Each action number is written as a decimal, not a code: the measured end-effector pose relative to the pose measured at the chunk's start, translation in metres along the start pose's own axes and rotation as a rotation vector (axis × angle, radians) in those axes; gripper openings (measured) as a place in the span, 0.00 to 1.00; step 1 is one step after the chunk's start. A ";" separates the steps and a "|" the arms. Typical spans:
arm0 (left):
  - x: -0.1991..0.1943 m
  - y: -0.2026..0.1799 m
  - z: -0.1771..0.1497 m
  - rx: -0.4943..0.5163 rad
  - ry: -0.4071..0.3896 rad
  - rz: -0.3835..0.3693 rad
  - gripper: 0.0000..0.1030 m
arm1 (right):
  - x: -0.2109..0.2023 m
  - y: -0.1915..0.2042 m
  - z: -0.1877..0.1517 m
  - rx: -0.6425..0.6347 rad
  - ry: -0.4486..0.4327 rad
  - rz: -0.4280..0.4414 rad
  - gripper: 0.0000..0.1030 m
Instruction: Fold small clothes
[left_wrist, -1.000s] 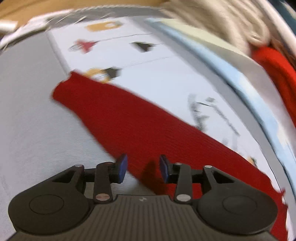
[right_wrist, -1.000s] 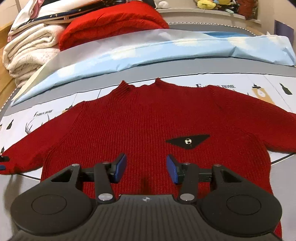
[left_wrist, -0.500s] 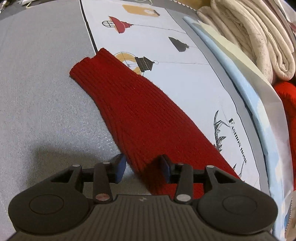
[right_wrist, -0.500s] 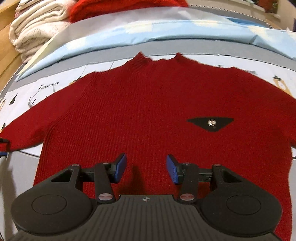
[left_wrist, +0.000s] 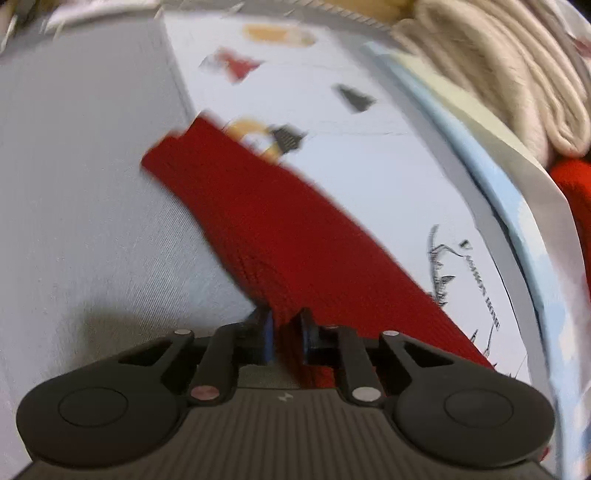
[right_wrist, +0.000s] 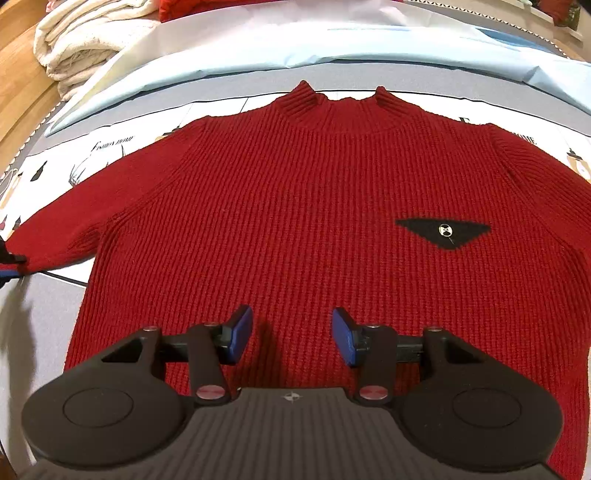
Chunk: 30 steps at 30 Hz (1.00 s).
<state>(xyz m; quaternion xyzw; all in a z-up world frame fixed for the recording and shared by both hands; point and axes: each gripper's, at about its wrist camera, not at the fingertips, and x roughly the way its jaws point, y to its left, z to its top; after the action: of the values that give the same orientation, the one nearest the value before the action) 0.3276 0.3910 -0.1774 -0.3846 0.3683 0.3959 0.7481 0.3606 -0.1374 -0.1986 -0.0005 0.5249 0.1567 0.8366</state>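
Observation:
A red knit sweater (right_wrist: 314, 206) lies flat, front up, on the bed, with a black triangular patch (right_wrist: 443, 230) on its chest. Its left sleeve (left_wrist: 280, 229) stretches away over the grey and white cover. My left gripper (left_wrist: 286, 325) is closing its jaws on the near edge of that sleeve; a raised ridge of knit is pinched between the blue pads. The same pinch shows at the far left of the right wrist view. My right gripper (right_wrist: 291, 332) hovers open over the sweater's lower body, nothing between its fingers.
Folded cream blankets (right_wrist: 85, 48) and another red garment (left_wrist: 572, 192) are stacked at the head of the bed, behind a light blue sheet (right_wrist: 258, 48). The printed white bedsheet (left_wrist: 369, 166) borders a grey cover (left_wrist: 74, 221). Wood (right_wrist: 18, 92) shows at the far left.
The left jaws have closed from open onto the sleeve's edge, bunching the knit. The right gripper has sunk nearer the sweater, still open.

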 end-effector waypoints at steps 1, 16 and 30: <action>-0.007 -0.011 -0.003 0.050 -0.041 0.006 0.13 | 0.000 -0.001 0.000 0.000 0.000 -0.002 0.48; -0.130 -0.192 -0.205 0.917 0.089 -0.885 0.17 | -0.009 -0.047 0.012 0.161 -0.059 -0.091 0.31; -0.038 -0.179 -0.157 0.793 0.147 -0.310 0.21 | 0.003 -0.090 0.016 0.460 -0.083 0.017 0.51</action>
<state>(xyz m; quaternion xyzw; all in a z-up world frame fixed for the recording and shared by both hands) 0.4294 0.1735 -0.1616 -0.1455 0.4823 0.0783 0.8603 0.3998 -0.2198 -0.2085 0.2010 0.5121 0.0397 0.8341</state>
